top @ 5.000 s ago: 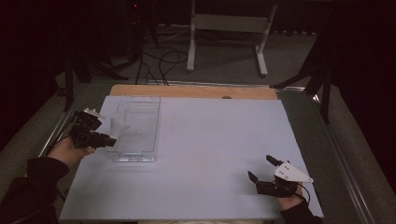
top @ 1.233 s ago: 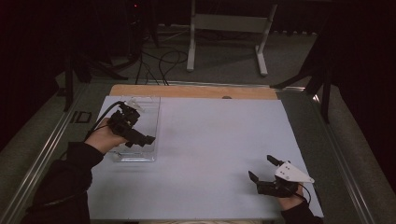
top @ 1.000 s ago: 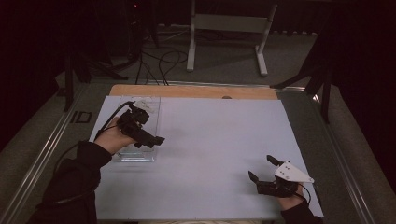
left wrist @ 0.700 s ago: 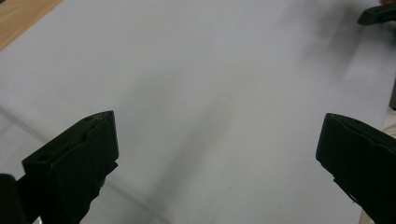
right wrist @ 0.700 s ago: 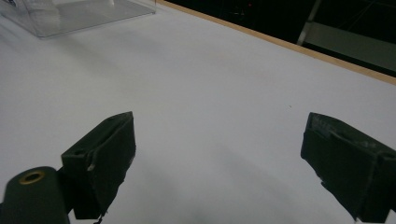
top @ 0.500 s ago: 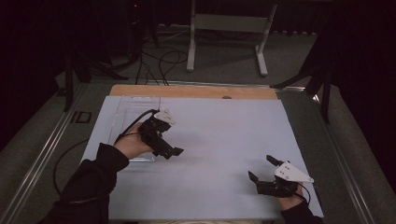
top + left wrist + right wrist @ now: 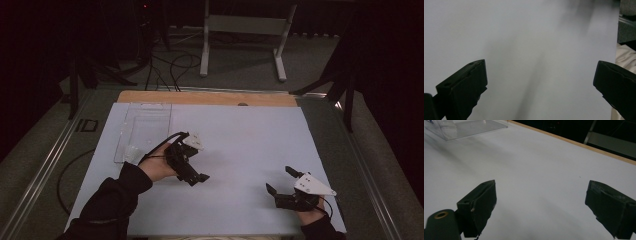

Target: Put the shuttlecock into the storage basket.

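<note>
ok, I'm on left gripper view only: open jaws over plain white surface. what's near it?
Observer: High view has the left gripper past the right edge of a clear tray at the table's far left.
Operator: Anything in the tray?
Observer: A small pale item at its near end; too blurred to name.
Operator: Right gripper?
Observer: The right gripper sits low at the near right of the table, jaws open, nothing between them.

Dim room, lit white table (image 7: 240, 145) (soft shadows), left gripper view blurred, dark surroundings
</note>
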The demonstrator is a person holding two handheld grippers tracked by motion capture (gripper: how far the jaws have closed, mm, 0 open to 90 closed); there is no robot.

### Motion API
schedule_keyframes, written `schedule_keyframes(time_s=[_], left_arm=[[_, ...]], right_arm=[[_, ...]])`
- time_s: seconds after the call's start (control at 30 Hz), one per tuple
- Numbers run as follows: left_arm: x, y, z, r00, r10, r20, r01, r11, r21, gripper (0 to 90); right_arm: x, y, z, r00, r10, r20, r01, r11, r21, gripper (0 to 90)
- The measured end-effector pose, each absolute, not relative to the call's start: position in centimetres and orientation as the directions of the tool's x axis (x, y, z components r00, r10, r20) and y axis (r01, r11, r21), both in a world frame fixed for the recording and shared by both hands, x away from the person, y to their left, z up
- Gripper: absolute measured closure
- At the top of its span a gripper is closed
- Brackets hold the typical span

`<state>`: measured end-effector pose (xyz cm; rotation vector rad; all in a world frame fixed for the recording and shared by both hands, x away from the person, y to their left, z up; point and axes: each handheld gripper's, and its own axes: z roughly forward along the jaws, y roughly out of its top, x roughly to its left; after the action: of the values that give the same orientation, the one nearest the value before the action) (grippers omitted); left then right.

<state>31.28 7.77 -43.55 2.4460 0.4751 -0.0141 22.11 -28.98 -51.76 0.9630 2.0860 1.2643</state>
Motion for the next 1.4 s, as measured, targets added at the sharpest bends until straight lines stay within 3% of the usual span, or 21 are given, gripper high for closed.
schedule_keyframes(time_s=[0.73, 1.4], left_arm=[[28.3, 8.6, -48.4, 0.942, 0.288, -0.17, 0.333, -0.75, 0.572, 0.1], [26.0, 13.6, -50.1, 0.912, 0.37, -0.178, 0.403, -0.725, 0.559, 0.1]], right_arm=[[22.1, -29.1, -51.6, -0.616, 0.785, -0.069, 0.304, 0.318, 0.898, 10.2], [22.0, -29.0, -51.6, -0.617, 0.784, -0.071, 0.303, 0.319, 0.898, 10.2]])
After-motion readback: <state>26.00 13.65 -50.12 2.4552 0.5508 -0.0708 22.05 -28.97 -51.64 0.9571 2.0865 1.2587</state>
